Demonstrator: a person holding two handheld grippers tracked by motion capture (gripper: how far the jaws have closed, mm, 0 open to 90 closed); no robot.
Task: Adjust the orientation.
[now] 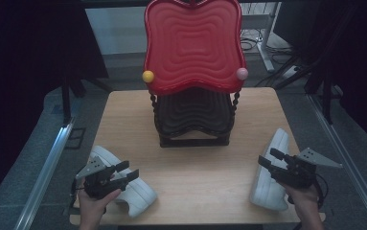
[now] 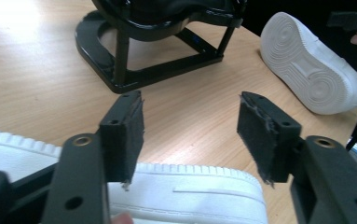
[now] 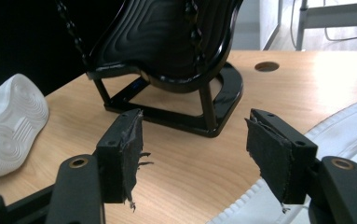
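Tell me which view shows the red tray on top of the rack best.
The high view: the red tray appears whole there, ribbed face toward the camera, above the black tray. The two gripper views look lower, at the rack's black tray and base.

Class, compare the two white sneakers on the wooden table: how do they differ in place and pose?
The white sneaker at the table's left lies by the left tool, its long side running toward the front edge's middle; the white sneaker at the table's right lies by the right tool, along the right edge. In the left gripper view the right sneaker shows its tread; the left sneaker shows its ribbed side. Both are white and ungripped.
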